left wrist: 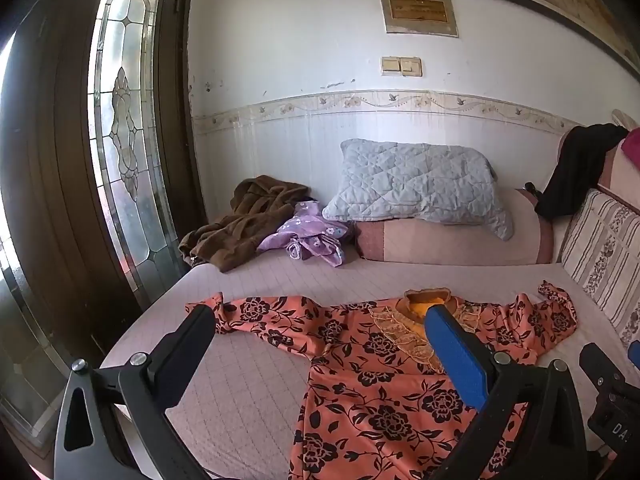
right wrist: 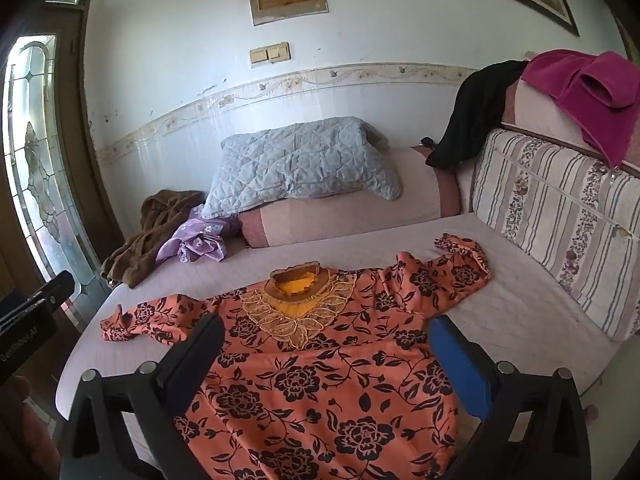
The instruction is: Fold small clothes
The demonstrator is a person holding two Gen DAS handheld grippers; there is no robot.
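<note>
On the pale mattress (right wrist: 520, 292) an orange floral blouse (right wrist: 320, 360) lies spread flat.

Both wrist cameras look down from near the bed's (left wrist: 248, 368) front edge toward the far wall, sharing the orange garment (right wrist: 320, 380)

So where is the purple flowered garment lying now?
The purple flowered garment lies crumpled at the far left of the mattress, between the brown robe and the grey quilted pillow.

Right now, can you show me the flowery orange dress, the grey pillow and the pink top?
orange dress (right wrist: 320, 380), right wrist view, front panel.
grey pillow (right wrist: 296, 164), right wrist view, quilted middle.
pink top (right wrist: 596, 92), right wrist view, draped middle.
</note>
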